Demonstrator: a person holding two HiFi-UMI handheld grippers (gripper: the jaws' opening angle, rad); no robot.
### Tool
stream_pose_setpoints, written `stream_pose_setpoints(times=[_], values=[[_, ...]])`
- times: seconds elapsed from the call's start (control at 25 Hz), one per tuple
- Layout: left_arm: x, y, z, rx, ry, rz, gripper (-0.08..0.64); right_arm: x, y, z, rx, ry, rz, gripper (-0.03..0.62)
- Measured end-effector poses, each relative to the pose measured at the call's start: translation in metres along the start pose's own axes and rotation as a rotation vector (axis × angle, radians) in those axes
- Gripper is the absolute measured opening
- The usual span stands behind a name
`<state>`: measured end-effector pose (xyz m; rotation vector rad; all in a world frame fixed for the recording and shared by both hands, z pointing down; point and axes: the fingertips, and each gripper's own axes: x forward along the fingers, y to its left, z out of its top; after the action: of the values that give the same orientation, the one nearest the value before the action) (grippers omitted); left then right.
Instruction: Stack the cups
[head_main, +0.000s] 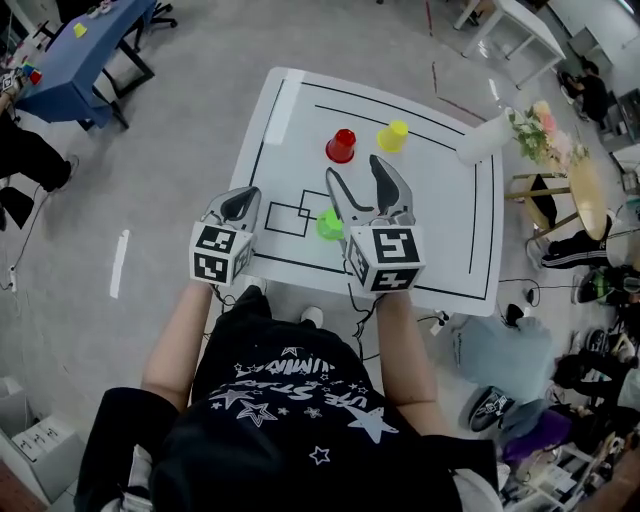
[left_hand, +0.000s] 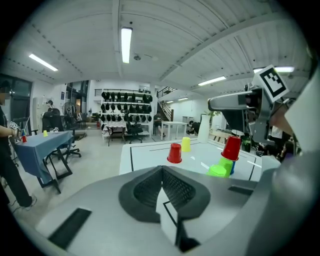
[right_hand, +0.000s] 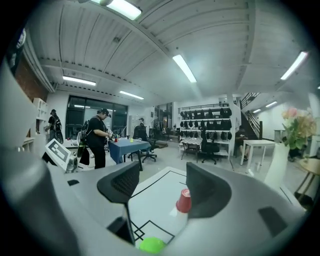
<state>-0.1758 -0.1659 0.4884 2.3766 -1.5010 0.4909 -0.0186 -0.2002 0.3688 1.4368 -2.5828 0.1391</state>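
On the white table (head_main: 450, 230) a red cup (head_main: 341, 146) and a yellow cup (head_main: 393, 136) stand upside down at the far side. A green cup (head_main: 329, 224) sits closer, just left of my right gripper (head_main: 356, 172), which is open and holds nothing. The right gripper view shows the green cup (right_hand: 151, 245) low between the jaws and the red cup (right_hand: 183, 200) beyond. My left gripper (head_main: 242, 198) is shut and empty at the table's near left edge. In the left gripper view another red cup (left_hand: 231, 148) tops green and blue cups below the right gripper (left_hand: 235, 102).
A white vase with flowers (head_main: 487, 136) stands at the table's far right corner. A blue table (head_main: 80, 50) and a person (right_hand: 100, 137) are off to the left. A round table (head_main: 585, 195), bags and shoes crowd the floor on the right.
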Motion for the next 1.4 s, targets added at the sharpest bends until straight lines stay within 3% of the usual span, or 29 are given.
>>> stream_pose_setpoints(times=[0.24,0.56,1.08,1.24,1.4], values=[[0.018,0.039,0.002,0.013,0.020,-0.052,0.011,0.061,-0.019,-0.040,0.097,0.153,-0.160,0.296],[0.056,0.073,0.004,0.013,0.049,-0.129,0.011,0.116,-0.062,-0.086,0.127,0.352,-0.310,0.296],[0.085,0.089,-0.013,-0.012,0.119,-0.181,0.011,0.150,-0.089,-0.159,0.104,0.641,-0.297,0.295],[0.087,0.092,-0.015,-0.016,0.116,-0.181,0.011,0.150,-0.091,-0.170,0.097,0.686,-0.300,0.245],[0.086,0.092,-0.017,-0.017,0.124,-0.182,0.011,0.149,-0.088,-0.168,0.096,0.680,-0.281,0.241]])
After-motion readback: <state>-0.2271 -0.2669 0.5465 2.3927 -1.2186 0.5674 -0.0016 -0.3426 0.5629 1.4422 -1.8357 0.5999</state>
